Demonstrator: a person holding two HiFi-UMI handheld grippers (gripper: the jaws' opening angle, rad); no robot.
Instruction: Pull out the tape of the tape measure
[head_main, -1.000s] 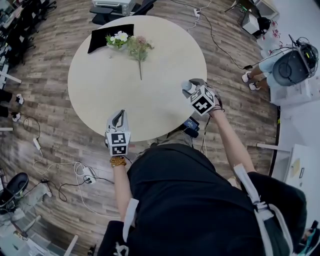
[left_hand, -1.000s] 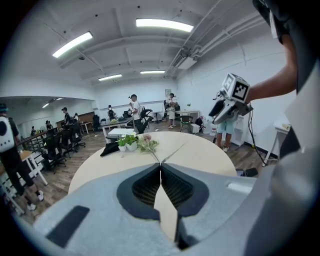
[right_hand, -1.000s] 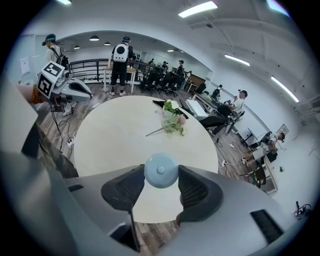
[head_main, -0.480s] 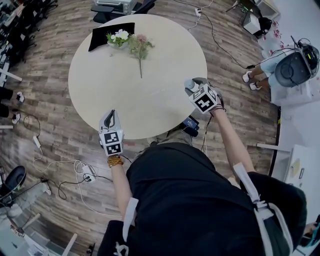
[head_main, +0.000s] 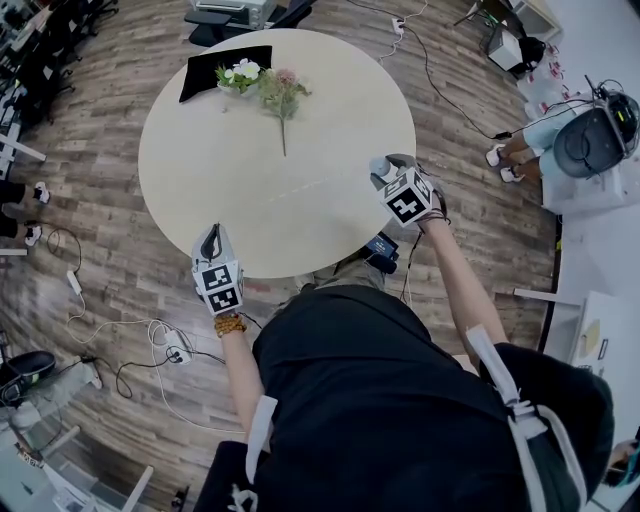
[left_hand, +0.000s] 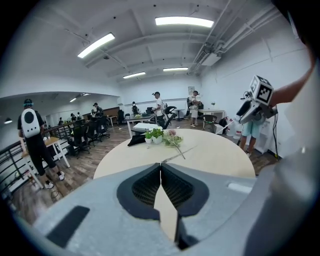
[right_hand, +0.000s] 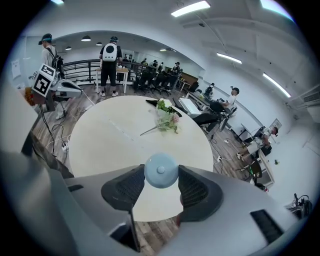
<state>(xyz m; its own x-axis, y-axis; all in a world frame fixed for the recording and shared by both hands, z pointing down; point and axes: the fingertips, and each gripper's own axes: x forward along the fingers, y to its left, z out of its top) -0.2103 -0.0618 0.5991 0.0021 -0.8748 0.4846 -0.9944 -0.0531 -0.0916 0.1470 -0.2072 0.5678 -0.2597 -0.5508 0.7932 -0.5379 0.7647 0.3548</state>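
Observation:
A round pale-blue tape measure (right_hand: 161, 170) sits between the pads of my right gripper (right_hand: 161, 176), which is shut on it above the round table's right rim (head_main: 400, 150). From the head view the same tape measure (head_main: 378, 170) shows at the tip of the right gripper (head_main: 383, 170). A thin white tape (head_main: 295, 188) runs from it across the tabletop to my left gripper (head_main: 212, 238) at the near-left rim. The left gripper (left_hand: 161, 164) has its jaws together, pinching the end of the tape (left_hand: 177, 155), which stretches away towards the right gripper.
At the far side of the table lie a flower stem (head_main: 280, 100), a small potted plant (head_main: 238, 75) and a black cloth (head_main: 220, 68). Cables and a power strip (head_main: 175, 355) lie on the wood floor to the left. A person (head_main: 590, 130) is at the right.
The left gripper has moved left along the near rim of the table, away from the right gripper, and the tape between them has grown longer. The right gripper has stayed in place.

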